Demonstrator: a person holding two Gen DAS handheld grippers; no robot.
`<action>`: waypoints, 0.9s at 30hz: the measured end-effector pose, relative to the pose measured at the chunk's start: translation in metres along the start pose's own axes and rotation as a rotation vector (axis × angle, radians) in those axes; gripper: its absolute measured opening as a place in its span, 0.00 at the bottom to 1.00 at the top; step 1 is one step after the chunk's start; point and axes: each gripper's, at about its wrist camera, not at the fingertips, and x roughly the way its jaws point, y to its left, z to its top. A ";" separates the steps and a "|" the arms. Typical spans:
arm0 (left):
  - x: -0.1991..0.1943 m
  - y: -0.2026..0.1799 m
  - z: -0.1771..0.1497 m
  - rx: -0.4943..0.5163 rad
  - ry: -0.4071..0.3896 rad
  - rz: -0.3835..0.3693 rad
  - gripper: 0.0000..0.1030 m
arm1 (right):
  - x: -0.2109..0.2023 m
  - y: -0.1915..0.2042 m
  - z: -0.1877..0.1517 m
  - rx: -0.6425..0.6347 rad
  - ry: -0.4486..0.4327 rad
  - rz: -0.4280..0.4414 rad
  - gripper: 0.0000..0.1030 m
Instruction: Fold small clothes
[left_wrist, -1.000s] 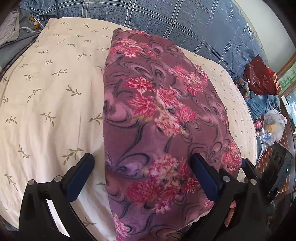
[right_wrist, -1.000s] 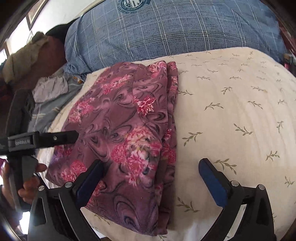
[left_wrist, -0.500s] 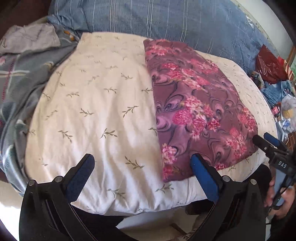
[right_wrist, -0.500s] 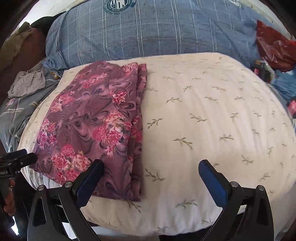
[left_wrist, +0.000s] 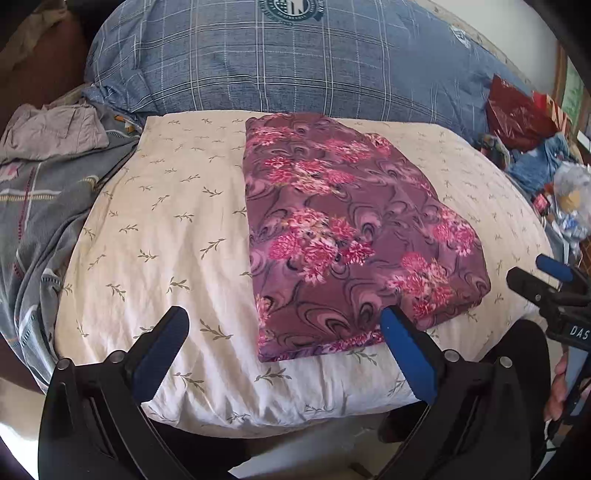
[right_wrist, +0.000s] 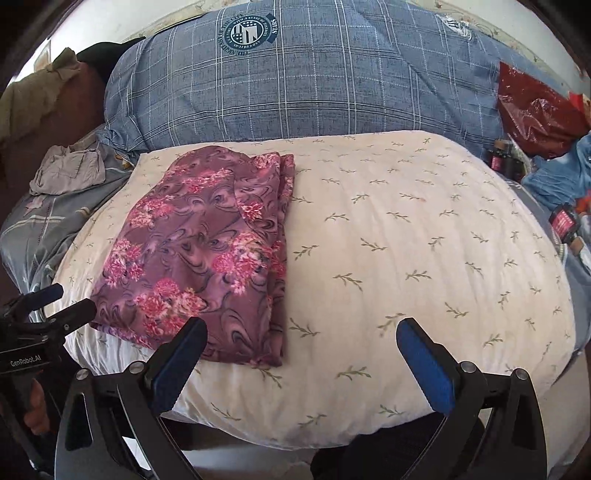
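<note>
Both sets of fingers gape empty at the near edge: left gripper, right gripper. Between them, the folded floral garment lies on the cream pillow, long axis running near-to-far.

A cream pillow with a leaf print is seen across the middle of the frame. Behind it, a blue plaid pillow is propped. A grey garment is crumpled at the upper left, and a red plastic bag is seen at the upper right.
</note>
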 end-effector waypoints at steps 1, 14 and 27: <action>0.001 -0.002 0.000 0.014 -0.001 0.011 1.00 | -0.001 -0.002 0.000 0.000 -0.002 -0.003 1.00; -0.019 -0.040 -0.011 0.185 -0.041 0.002 1.00 | -0.015 -0.003 -0.007 -0.011 -0.023 -0.024 1.00; -0.024 -0.052 -0.013 0.178 -0.030 -0.043 1.00 | -0.026 0.006 -0.013 -0.074 -0.054 -0.065 1.00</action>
